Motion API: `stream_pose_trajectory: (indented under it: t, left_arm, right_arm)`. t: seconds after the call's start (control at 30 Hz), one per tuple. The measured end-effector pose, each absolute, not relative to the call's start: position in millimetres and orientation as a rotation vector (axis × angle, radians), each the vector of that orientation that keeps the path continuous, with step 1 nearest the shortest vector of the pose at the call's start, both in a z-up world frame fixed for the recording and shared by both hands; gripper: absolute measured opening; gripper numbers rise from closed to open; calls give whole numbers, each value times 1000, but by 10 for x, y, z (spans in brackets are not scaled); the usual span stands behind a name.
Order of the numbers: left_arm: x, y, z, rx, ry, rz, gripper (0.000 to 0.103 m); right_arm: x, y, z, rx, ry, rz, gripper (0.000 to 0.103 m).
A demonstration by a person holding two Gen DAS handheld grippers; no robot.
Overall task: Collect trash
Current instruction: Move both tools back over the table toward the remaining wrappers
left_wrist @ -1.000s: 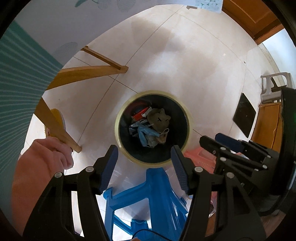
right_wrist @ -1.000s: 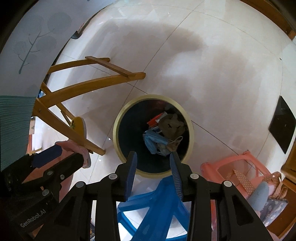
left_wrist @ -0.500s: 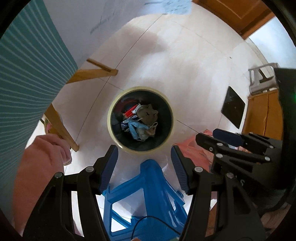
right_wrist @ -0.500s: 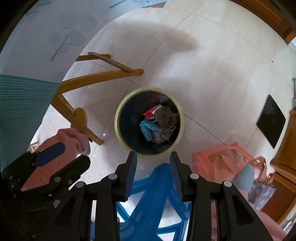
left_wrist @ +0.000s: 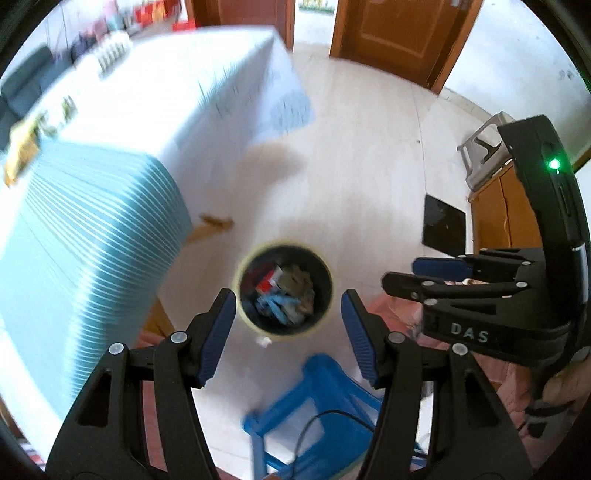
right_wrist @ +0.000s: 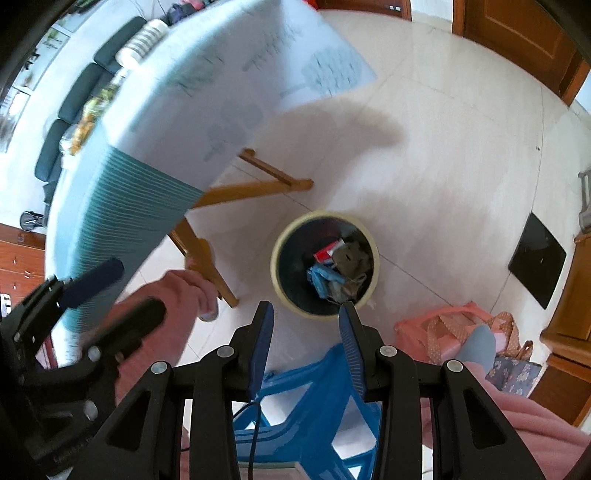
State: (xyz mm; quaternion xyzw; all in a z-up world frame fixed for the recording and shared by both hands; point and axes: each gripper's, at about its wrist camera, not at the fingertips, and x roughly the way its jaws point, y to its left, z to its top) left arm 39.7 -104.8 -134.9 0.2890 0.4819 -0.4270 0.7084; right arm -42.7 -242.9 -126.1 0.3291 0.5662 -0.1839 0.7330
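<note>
A round trash bin with a pale yellow rim stands on the tiled floor. Inside lie several pieces of trash: a red box, blue masks and brown crumpled paper. My left gripper is open and empty, high above the bin. My right gripper is open and empty, also high above the bin. The right gripper also shows in the left wrist view. The left gripper also shows in the right wrist view.
A table with a teal and white cloth on wooden legs stands to the left of the bin. A blue plastic stool is below me, a pink stool with bags to the right. A black mat, wooden cabinets and doors lie further off.
Both grippers have risen and tilted up away from the bin, which now looks smaller. The tabletop, doors and far room have come into view. Both stay open.
</note>
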Motion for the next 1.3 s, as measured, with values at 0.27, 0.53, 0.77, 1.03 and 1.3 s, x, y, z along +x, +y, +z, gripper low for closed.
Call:
stream_pose_trajectory:
  t: [0.27, 0.53, 0.77, 1.03, 1.3]
  left_arm:
    - [522, -759, -714, 609, 958, -930, 56]
    - [1101, -299, -344, 488, 993, -846, 56]
    - [1797, 121, -88, 422, 973, -760, 57]
    - [2897, 541, 43, 323, 998, -679, 68]
    - [3826, 703, -134, 257, 1036, -629, 68]
  right_arm:
    - [-191, -2256, -565, 641, 1151, -354, 37]
    - [525, -2000, -6, 492, 1094, -248, 37]
    - [1478, -1805, 375, 374, 1040, -151, 37]
    - [2670, -1610, 359, 328, 1008, -47, 53]
    - [3644, -1550, -14, 304, 1025, -16, 58]
